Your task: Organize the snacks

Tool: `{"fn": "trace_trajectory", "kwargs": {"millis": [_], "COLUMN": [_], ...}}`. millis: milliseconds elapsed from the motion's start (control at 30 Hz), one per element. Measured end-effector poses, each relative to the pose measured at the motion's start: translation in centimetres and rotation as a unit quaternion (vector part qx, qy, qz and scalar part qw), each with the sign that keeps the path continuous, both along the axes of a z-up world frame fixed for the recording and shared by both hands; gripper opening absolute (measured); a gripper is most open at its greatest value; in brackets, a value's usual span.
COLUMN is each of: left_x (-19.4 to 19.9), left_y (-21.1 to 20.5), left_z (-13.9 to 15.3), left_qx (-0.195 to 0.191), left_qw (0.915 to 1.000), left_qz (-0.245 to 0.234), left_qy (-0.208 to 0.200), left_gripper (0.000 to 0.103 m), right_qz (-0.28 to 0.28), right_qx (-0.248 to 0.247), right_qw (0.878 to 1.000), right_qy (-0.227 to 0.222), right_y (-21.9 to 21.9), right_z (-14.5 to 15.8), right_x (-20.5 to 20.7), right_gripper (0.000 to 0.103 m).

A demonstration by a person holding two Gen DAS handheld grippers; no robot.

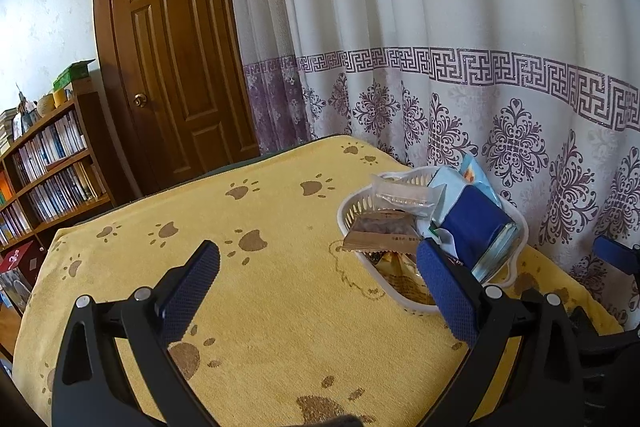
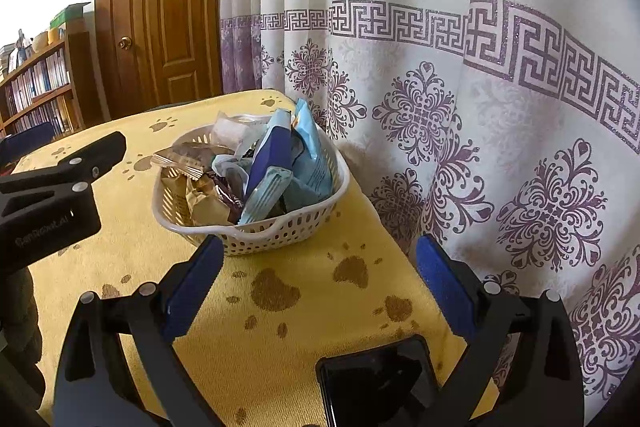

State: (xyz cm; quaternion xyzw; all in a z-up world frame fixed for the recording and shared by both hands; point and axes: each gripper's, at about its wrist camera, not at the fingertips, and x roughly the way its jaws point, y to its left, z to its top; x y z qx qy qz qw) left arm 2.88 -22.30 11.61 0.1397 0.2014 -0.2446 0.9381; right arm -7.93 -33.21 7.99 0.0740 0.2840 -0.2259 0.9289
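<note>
Both your grippers are wide open and holding nothing: left gripper (image 1: 320, 283), right gripper (image 2: 320, 281). The snacks (image 2: 272, 163) sit piled in the white basket (image 2: 280, 231), centre frame on the yellow-covered bench (image 2: 304, 311).

Bright, soft daylight through the pale curtain (image 1: 400, 7), strongest top right; blown-out wall beside the door (image 2: 160, 7). Faint shadows only on the yellow cloth (image 1: 260, 307). Strong fisheye bending, black vignette at corners. Sharp centre, slight softness toward the bookshelf (image 1: 44, 163) edge
</note>
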Motion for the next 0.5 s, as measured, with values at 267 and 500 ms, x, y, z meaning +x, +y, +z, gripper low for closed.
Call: {"fn": "trace_trajectory", "kwargs": {"millis": [267, 500], "left_x": [0.1, 0.9], "left_y": [0.0, 1.0], "left_z": [0.2, 0.1], "left_qx": [0.002, -0.004], "left_qw": [1.0, 0.9989], "left_qz": [0.007, 0.027], "left_qy": [0.0, 0.038], "left_gripper": [0.098, 0.098], "right_qz": [0.002, 0.015], "right_qx": [0.002, 0.012], "right_qw": [1.0, 1.0], "right_qy": [0.001, 0.005], "right_y": [0.1, 1.0], "right_z": [0.0, 0.0], "right_x": [0.0, -0.1], "right_gripper": [0.098, 0.098]}}
